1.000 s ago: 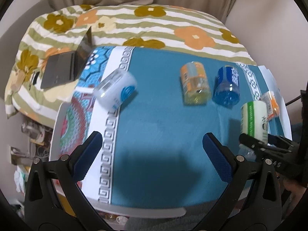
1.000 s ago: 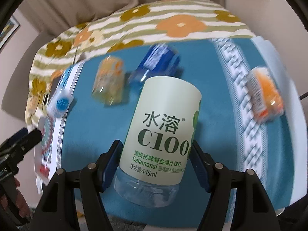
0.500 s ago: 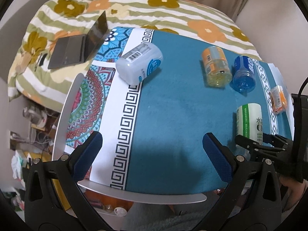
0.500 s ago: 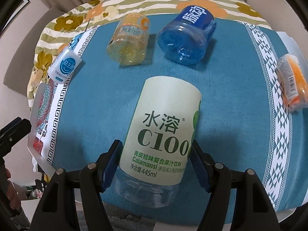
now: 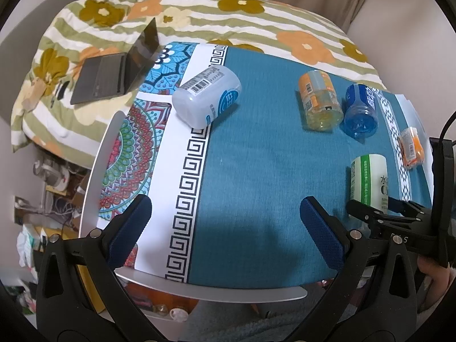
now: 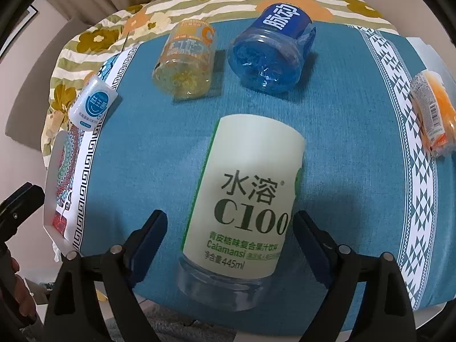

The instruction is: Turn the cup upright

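A pale green C100 cup (image 6: 248, 196), cut from a bottle, stands on the teal tablecloth (image 6: 356, 148) with its clear base toward the camera. My right gripper (image 6: 228, 236) is open, its blue pads a little apart from the cup's sides. The cup also shows in the left wrist view (image 5: 370, 179) at the right, with the right gripper (image 5: 379, 213) at it. My left gripper (image 5: 225, 222) is open and empty over the table's front edge.
A white cup (image 5: 206, 97) lies on its side at the back left. A yellow-orange cup (image 6: 185, 62) and a blue cup (image 6: 270, 54) lie behind the green one. A small orange cup (image 6: 436, 114) lies at the right. A laptop (image 5: 116, 71) sits on the flowered bed.
My right gripper has opened and let go of the green cup, which now stands on the cloth. The left gripper has shifted slightly; it stays open.
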Motion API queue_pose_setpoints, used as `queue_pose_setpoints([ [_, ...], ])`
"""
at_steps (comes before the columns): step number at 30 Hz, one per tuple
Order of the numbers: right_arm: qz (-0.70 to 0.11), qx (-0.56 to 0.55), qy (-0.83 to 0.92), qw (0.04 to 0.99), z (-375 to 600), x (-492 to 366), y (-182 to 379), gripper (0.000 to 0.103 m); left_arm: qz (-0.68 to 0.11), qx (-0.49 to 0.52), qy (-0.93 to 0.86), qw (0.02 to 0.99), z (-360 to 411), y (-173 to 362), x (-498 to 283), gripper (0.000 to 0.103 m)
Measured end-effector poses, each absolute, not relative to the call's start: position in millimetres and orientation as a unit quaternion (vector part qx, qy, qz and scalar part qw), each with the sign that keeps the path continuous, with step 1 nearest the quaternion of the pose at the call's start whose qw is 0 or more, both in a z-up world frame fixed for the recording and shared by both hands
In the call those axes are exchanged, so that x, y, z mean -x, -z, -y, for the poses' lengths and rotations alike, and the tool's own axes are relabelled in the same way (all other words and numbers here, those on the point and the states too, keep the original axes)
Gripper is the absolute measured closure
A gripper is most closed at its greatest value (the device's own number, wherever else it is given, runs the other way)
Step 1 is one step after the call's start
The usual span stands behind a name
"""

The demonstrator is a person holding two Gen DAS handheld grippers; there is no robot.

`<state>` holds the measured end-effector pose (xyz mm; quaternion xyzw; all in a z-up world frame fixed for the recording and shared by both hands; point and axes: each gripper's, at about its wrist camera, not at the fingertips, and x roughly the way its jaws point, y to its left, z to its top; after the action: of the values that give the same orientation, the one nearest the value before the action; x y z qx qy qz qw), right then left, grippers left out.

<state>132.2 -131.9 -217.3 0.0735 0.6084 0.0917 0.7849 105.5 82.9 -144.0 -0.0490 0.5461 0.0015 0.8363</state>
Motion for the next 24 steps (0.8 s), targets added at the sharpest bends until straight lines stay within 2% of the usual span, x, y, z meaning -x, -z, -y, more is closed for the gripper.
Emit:
queue_pose_setpoints([
  [4,-0.599,-0.078,-0.089,0.792,133.1,-130.1,214.3,0.013,-0.543,0.047,0.001,0.838,-82.6,140.4,-104.1,0.000],
  [6,-0.593,-0.078,-0.086,0.797,135.6,-127.7,210.3,0.001,-0.540,0.046,0.005,0.840,-82.1,137.1,-103.0,0.000],
  [14,-0.559,-0.097,-0.056,0.822,153.4,-103.2,161.8,0.001,-0.534,0.038,0.063,0.842,-62.8,109.1,-109.4,0.000],
  [18,-0.541,-0.104,-0.041,0.833,174.5,-90.2,133.4,0.001,-0.529,0.015,0.096,0.843,-34.3,91.7,-117.9,0.000],
  [24,-0.544,-0.091,-0.030,0.834,208.7,-84.7,122.3,0.001,-0.543,-0.019,0.126,0.830,22.4,82.4,-131.9,0.000],
])
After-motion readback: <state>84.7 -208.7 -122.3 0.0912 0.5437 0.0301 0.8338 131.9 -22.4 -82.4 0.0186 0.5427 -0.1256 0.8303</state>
